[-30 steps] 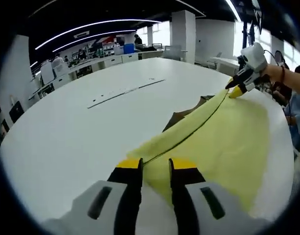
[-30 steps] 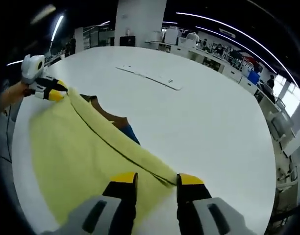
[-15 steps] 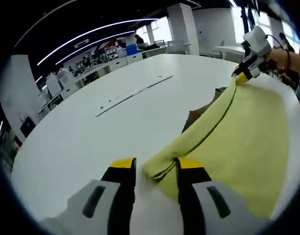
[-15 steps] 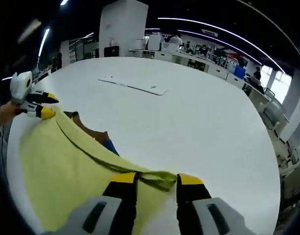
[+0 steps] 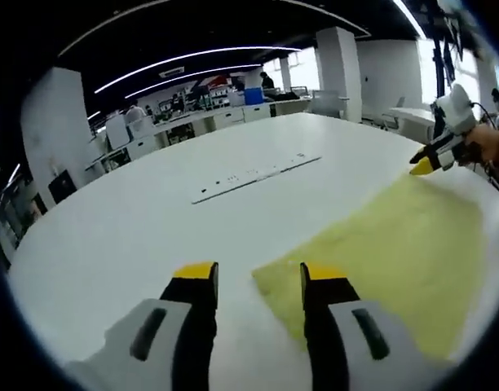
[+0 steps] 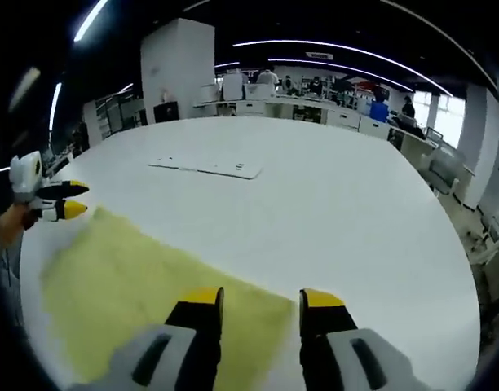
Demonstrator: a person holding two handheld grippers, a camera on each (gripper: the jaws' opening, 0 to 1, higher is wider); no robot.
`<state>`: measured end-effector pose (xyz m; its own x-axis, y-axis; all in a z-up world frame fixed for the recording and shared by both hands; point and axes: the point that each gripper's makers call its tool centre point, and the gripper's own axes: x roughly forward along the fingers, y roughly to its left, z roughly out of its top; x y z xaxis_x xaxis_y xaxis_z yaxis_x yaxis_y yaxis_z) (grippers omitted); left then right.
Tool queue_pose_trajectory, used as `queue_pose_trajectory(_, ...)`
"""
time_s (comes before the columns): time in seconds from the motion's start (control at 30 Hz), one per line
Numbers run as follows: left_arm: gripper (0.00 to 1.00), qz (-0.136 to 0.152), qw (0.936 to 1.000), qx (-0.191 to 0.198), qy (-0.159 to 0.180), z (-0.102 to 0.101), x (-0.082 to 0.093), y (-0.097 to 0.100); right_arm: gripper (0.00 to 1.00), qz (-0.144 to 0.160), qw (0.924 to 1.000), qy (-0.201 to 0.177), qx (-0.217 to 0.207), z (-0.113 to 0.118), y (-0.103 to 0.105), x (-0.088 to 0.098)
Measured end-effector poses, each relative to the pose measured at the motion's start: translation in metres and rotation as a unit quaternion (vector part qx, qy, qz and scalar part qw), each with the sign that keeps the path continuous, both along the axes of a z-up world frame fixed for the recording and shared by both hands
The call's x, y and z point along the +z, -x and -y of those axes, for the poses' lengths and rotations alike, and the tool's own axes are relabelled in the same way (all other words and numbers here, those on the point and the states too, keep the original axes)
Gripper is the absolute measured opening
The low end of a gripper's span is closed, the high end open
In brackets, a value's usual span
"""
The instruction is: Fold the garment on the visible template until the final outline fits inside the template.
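Note:
A yellow garment point(image 5: 388, 244) lies flat on the white round table point(image 5: 135, 220). My left gripper point(image 5: 255, 273) is open, and the cloth's near corner lies just below and between its yellow-tipped jaws. In the left gripper view the right gripper point(image 5: 425, 161) hovers at the garment's far corner, held by a hand. In the right gripper view the garment point(image 6: 143, 285) spreads to the left, and my right gripper point(image 6: 262, 298) is open over its near edge. The left gripper point(image 6: 72, 199) hangs at the far corner with its tips apart. The cloth covers whatever lies beneath it.
A long flat white strip point(image 5: 253, 173) lies on the table beyond the garment, and the right gripper view has it as strip point(image 6: 205, 167). Desks, pillars and people stand far behind the table. The table's rim point(image 6: 470, 326) curves close on the right.
Both grippers held the raised folded edge of the garment; now they have let go and lifted away. The cloth lies flat and hides the brown and blue piece seen earlier.

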<state>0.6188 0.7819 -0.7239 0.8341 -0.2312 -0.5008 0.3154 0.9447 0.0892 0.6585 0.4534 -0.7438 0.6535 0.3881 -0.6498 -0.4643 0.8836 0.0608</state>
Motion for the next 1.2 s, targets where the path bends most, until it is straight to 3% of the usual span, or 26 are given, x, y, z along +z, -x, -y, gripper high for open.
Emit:
queue_pose_trajectory(0.1, 0.54, 0.003, 0.9988, -0.001, 0.049, 0.006, 0.005, 0.008, 0.52, -0.010, 0.9997, -0.021, 0.008, -0.007, 0.009, 0.005)
queue_pose_trajectory(0.3, 0.69, 0.001, 0.9978, -0.004, 0.067, 0.004, 0.014, 0.024, 0.70, -0.029, 0.9976, -0.048, 0.040, -0.020, 0.033, 0.013)
queue_pose_trajectory(0.43, 0.79, 0.021, 0.9948, -0.008, 0.099, 0.003, 0.025, 0.039, 0.77, -0.035, 0.9963, -0.055, 0.055, -0.022, 0.049, 0.017)
queue_pose_trajectory(0.53, 0.86, 0.018, 0.9939, -0.017, 0.108, 0.001, 0.028, 0.050, 0.81, -0.041, 0.9954, -0.058, 0.064, -0.023, 0.063, 0.020)
queue_pose_trajectory(0.6, 0.87, 0.016, 0.9945, -0.028, 0.099, 0.001, 0.028, 0.058, 0.83, -0.037, 0.9948, -0.037, 0.088, -0.022, 0.075, 0.019)
queue_pose_trajectory(1.0, 0.94, -0.023, 0.9920, -0.080, 0.094, 0.010, 0.012, 0.112, 0.87, -0.046, 0.9919, -0.040, 0.112, -0.003, 0.123, 0.021)
queue_pose_trajectory(1.2, 0.89, -0.052, 0.9905, -0.094, 0.086, 0.014, 0.000, 0.134, 0.84, -0.041, 0.9922, -0.050, 0.107, 0.007, 0.140, 0.022)
